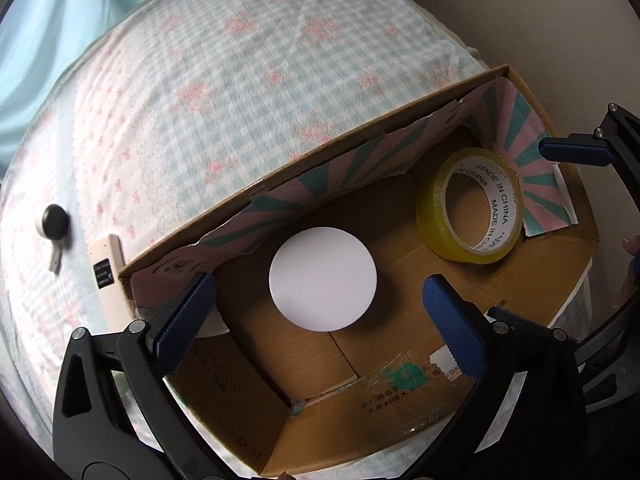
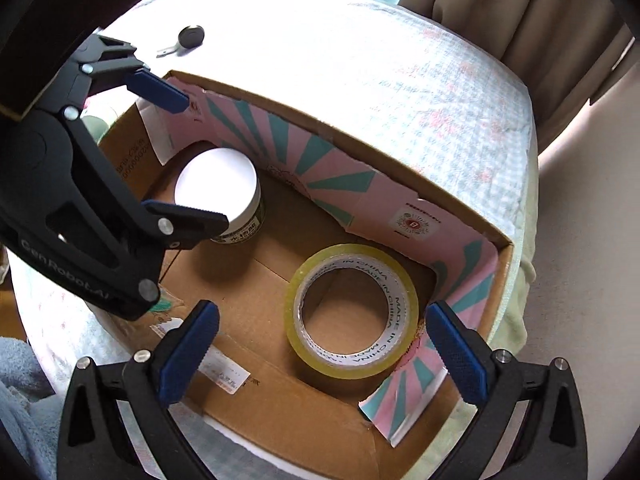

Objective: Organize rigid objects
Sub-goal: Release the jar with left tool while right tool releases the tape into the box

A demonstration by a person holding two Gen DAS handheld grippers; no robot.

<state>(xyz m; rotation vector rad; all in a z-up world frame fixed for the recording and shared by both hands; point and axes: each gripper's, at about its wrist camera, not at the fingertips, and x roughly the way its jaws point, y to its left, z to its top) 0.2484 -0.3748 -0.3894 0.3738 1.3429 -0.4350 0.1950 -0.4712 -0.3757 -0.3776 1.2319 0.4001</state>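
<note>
A cardboard box (image 1: 256,320) lined with pink and teal paper stands open on a checked quilt. Inside it, at the left, stands a jar with a white lid (image 1: 323,278). A roll of yellowish clear tape (image 1: 470,206) lies flat at the right. My left gripper (image 1: 320,320) hangs open over the jar, with a gap between each finger and the lid. One of the right gripper's pads (image 1: 576,151) shows beside the tape. In the right wrist view my right gripper (image 2: 322,356) is open above the tape roll (image 2: 352,312) without touching it. My left gripper (image 2: 204,160) straddles the jar (image 2: 218,190).
On the quilt beyond the box lie a black round object with a small strap (image 1: 54,222) and a cream remote-like device (image 1: 106,272). The black object (image 2: 191,36) also shows in the right wrist view. Beige curtains (image 2: 500,20) hang past the bed's far edge.
</note>
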